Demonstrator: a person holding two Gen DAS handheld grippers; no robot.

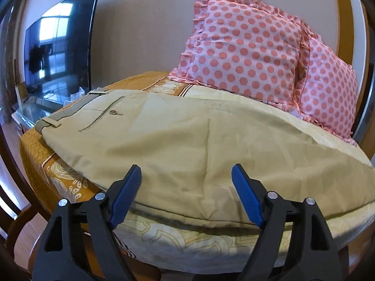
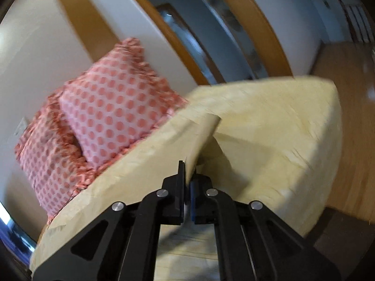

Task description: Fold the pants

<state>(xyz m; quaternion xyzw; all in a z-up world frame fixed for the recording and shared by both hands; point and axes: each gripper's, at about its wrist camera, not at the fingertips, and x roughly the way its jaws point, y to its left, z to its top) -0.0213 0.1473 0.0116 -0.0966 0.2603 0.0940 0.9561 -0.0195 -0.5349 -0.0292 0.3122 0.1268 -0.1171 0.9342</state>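
Observation:
Beige pants (image 1: 182,140) lie flat across the table, waistband and buttoned back pocket (image 1: 110,113) at the far left. My left gripper (image 1: 187,175) is open, its blue pads (image 1: 125,196) just above the pants' near edge, holding nothing. My right gripper (image 2: 188,175) is shut on a fold of the beige pants (image 2: 269,128), lifting the cloth so it drapes up in front of the camera. The right wrist view is motion-blurred.
Two pink polka-dot pillows (image 1: 246,49) lean at the back right of the table; they also show in the right wrist view (image 2: 105,107). An orange patterned tablecloth (image 1: 35,159) covers the table. A television (image 1: 58,46) stands far left. Wooden floor (image 2: 351,117) lies at right.

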